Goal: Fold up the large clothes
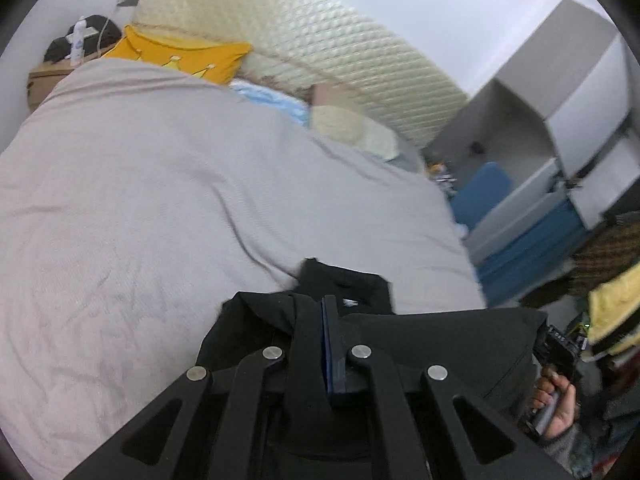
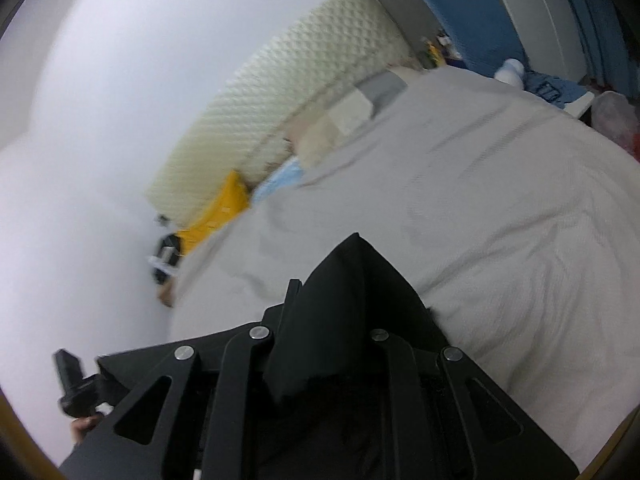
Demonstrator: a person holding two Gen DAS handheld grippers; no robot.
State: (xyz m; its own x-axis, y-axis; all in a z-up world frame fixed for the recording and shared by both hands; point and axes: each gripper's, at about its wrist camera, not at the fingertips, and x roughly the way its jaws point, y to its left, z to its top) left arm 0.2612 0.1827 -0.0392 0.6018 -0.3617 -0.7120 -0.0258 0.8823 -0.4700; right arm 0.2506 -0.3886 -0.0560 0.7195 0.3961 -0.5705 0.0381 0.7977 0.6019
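Observation:
A large black garment (image 1: 440,340) is stretched between both grippers above a bed under a grey cover (image 1: 160,200). My left gripper (image 1: 326,320) is shut on one bunched edge of it, and black folds stick up past the fingertips. In the right wrist view my right gripper (image 2: 340,280) is shut on another part of the black garment (image 2: 352,300), which rises in a peak between the fingers. A hand (image 1: 554,400) at the left view's lower right holds the other gripper's handle.
A yellow pillow (image 1: 180,56), a blue cloth (image 1: 276,102) and cream pillows (image 1: 352,126) lie along a quilted headboard (image 1: 320,48). Grey and blue furniture (image 1: 560,160) stands right of the bed. A pile of clothes (image 1: 612,312) sits at the far right.

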